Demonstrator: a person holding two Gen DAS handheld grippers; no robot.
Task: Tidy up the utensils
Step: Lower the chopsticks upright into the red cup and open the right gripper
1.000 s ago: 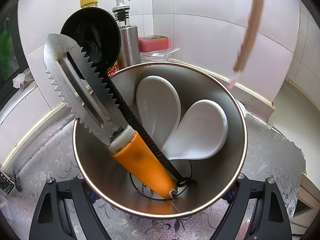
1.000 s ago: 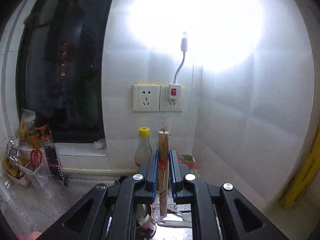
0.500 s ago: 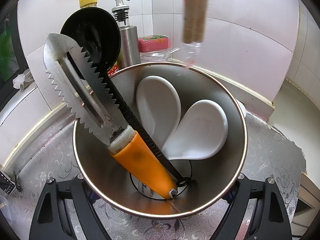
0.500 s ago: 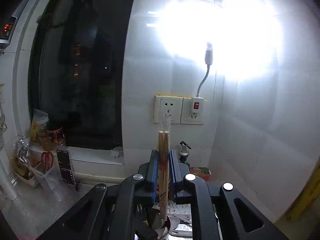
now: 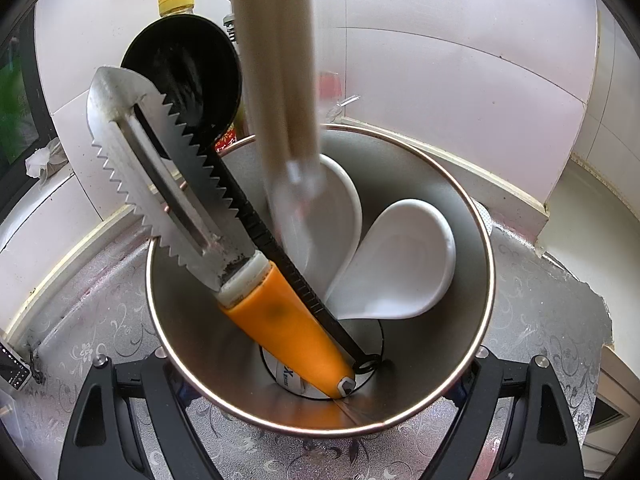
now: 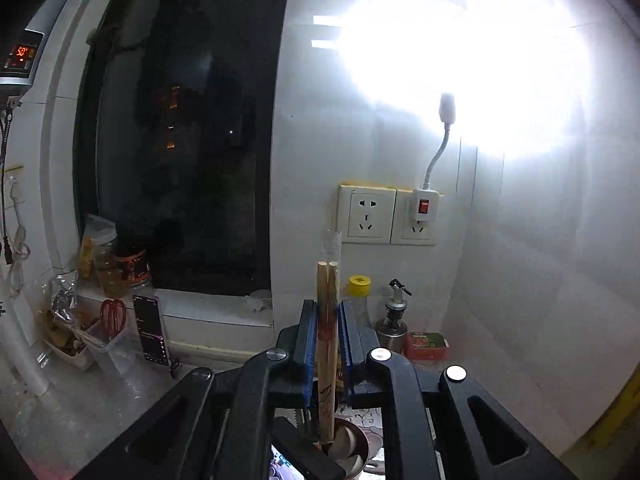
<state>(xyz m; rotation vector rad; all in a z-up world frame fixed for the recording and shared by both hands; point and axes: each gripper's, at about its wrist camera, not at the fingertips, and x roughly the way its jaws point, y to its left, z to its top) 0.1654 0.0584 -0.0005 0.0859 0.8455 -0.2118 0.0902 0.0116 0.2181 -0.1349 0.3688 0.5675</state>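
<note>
My right gripper (image 6: 327,344) pinches the chopsticks (image 6: 327,344) upright, tips over the steel utensil holder (image 5: 460,216) at twelve o'clock; my left gripper (image 5: 320,412) clamps that holder's sides, steadying it.

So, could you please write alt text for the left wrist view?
A steel utensil cup, held between the left gripper jaws, contains two white spoons, an orange-handled serrated scraper and a black ladle. Blurred chopsticks hang above its mouth.
</note>
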